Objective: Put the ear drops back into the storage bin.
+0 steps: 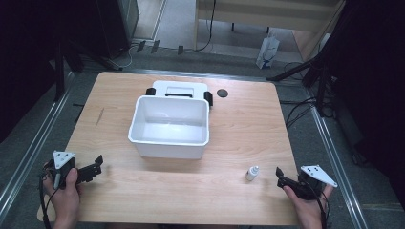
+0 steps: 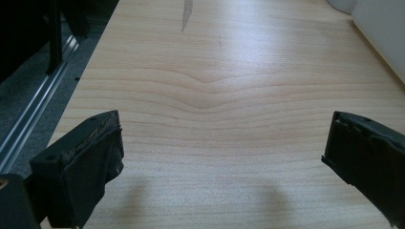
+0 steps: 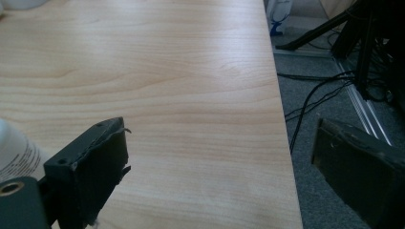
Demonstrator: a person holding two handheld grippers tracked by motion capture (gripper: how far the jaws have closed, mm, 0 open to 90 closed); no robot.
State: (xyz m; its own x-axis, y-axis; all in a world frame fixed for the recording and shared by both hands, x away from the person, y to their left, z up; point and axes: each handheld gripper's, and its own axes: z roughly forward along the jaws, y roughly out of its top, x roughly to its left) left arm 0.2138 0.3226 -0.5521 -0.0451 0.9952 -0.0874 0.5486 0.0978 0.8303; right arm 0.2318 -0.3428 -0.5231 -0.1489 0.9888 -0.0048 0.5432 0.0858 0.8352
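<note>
Apparently nothing was done yet: the small bottle (image 1: pixel 252 173) stood untouched near the wide-open, empty right gripper (image 1: pixel 281 177); the left gripper (image 1: pixel 97 165), likewise agape, held nothing, the white bin (image 1: pixel 169 142) empty.

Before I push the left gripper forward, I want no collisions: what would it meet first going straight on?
The left gripper, jaws open, faces bare table. The way looks free; the white bin lies off to its right, probably just outside the line.

Small bottle (image 3: pixel 14 150): fine print on label (too blurred to read); no other text legible.
</note>
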